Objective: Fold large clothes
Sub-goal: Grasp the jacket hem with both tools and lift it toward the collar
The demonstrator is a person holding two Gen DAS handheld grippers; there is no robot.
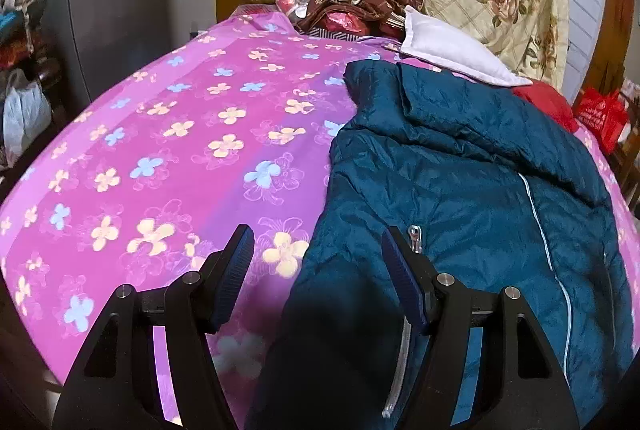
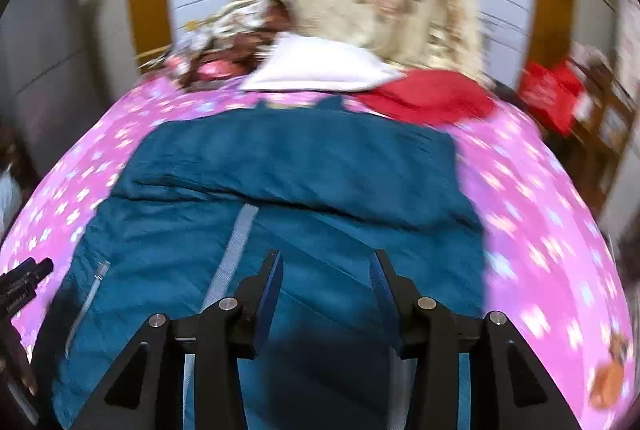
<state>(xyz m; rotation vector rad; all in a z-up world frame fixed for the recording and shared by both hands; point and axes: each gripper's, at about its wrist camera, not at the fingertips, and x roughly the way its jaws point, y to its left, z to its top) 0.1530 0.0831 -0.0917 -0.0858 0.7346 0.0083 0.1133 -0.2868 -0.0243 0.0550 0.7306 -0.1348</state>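
Jacket: the teal padded jacket lies flat on the bed, sleeves folded across.
Left hand-held gripper: jaws wide, empty, straddling the jacket's left edge.
Right hand-held gripper: jaws apart, empty, over the hem.
Grip: you should pinch the hem corners below each hand-held gripper.
Fold: probably carry the hem ahead toward the collar, both sides level.
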